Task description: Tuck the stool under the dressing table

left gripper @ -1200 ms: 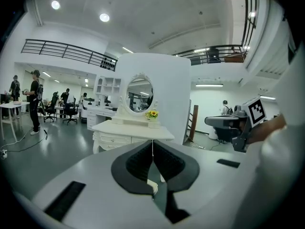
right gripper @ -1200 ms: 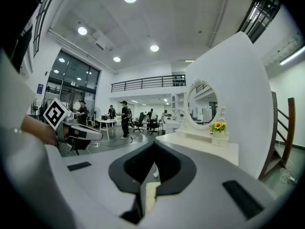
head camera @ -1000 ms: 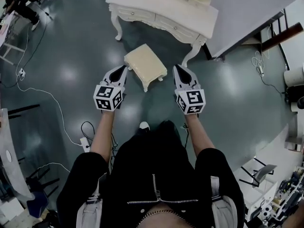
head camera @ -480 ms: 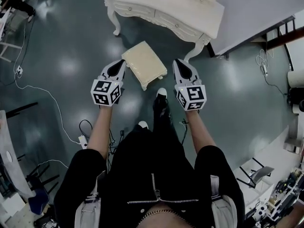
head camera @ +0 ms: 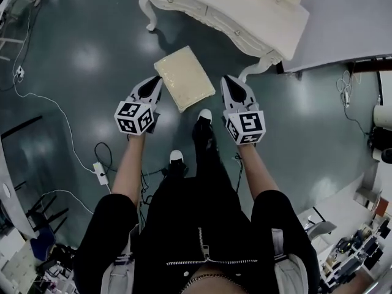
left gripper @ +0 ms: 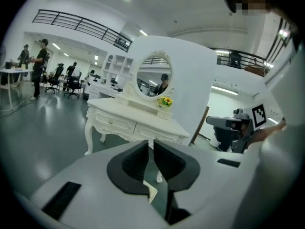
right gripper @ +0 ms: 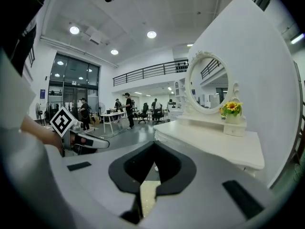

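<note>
From the head view I have the cream-topped stool [head camera: 182, 78] standing on the grey floor [head camera: 79, 60] in front of the white dressing table [head camera: 245, 17], out in the open, not under it. Its far edge is near the table's front, and one far corner comes close to the curved front leg on the right. The left gripper [head camera: 154, 83] and the right gripper [head camera: 229, 82] flank the stool's near end, one tip just beside each side. I cannot tell from here whether either tip touches the seat. In the left gripper view my jaws stand all but together, only a thin slit between the dark pads, with nothing gripped. A sliver of cream seat shows below them. In the right gripper view the jaws meet at their tips and likewise grip nothing, and the seat shows pale in the gap beneath. Ahead of both claws the table carries an oval mirror [left gripper: 153, 75] and a small pot of sunflowers [left gripper: 165, 101]. A white-toed shoe [head camera: 205, 116] rests just behind the stool, and a cable [head camera: 58, 109] trails across the floor on the left.
</note>
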